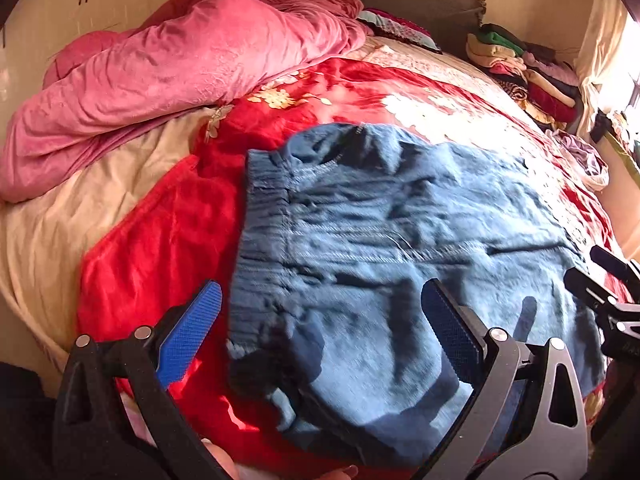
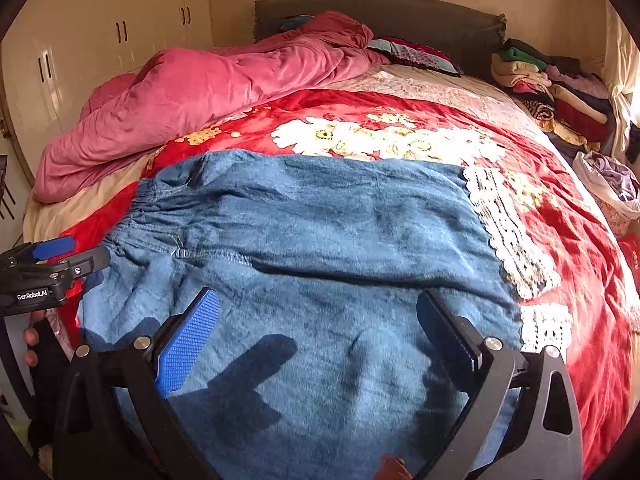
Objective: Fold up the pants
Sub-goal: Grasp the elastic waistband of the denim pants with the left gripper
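Because the blue denim pants (image 2: pixel 320 240) lie flat beneath them, both the left gripper (image 1: pixel 320 328) and right gripper (image 2: pixel 318 330) hover spread wide, empty, apparently ready for 1 fold.

Both the left claw (image 1: pixel 322 334) and right claw (image 2: pixel 318 338) hover spread wide, gripping nothing.

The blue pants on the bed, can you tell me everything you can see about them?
The blue pants look like soft, faded denim, wrinkled all over. They lie flat across the red flowered blanket, with the gathered elastic waistband to the left and white lace trim at the leg ends on the right. A stitched seam runs along the middle. Both grippers, left and right, hover open above them, holding nothing; their shadows fall on the cloth.
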A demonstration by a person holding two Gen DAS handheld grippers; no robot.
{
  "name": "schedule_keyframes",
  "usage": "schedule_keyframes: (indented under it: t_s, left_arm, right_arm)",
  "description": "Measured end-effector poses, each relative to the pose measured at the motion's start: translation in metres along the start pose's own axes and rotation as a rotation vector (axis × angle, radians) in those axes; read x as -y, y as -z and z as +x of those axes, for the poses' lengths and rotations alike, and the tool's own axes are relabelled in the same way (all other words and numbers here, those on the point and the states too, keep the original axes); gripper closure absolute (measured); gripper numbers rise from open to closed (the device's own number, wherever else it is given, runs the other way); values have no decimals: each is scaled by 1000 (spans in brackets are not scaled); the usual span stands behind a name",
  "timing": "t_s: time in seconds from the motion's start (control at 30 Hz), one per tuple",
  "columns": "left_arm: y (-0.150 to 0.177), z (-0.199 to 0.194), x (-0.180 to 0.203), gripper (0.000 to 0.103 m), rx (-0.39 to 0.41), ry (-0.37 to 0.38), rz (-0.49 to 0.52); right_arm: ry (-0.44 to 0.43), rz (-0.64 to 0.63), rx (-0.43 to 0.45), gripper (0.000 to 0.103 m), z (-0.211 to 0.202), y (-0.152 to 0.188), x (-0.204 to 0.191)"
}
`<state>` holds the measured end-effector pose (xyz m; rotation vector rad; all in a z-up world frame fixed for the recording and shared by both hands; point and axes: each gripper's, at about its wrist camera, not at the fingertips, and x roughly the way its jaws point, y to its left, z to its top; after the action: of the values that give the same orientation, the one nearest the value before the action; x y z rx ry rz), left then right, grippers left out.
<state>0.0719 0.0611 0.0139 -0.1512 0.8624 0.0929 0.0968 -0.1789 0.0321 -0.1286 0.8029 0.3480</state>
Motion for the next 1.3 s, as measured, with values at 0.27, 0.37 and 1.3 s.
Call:
schedule_keyframes:
  t_s: [0.27, 0.37, 1.3]
  left_arm:
    - [-47, 34, -39, 9, -9, -55, -26]
    - [-61, 47, -52, 9, -18, -75, -27]
    - [-94, 100, -66, 73, 18, 101, 31]
  right_arm:
    - [-59, -63, -2, 4, 43, -67, -1]
    - [-90, -85, -6, 4, 60, -88, -2]
    - [-235, -365, -172, 27, 192, -144, -22]
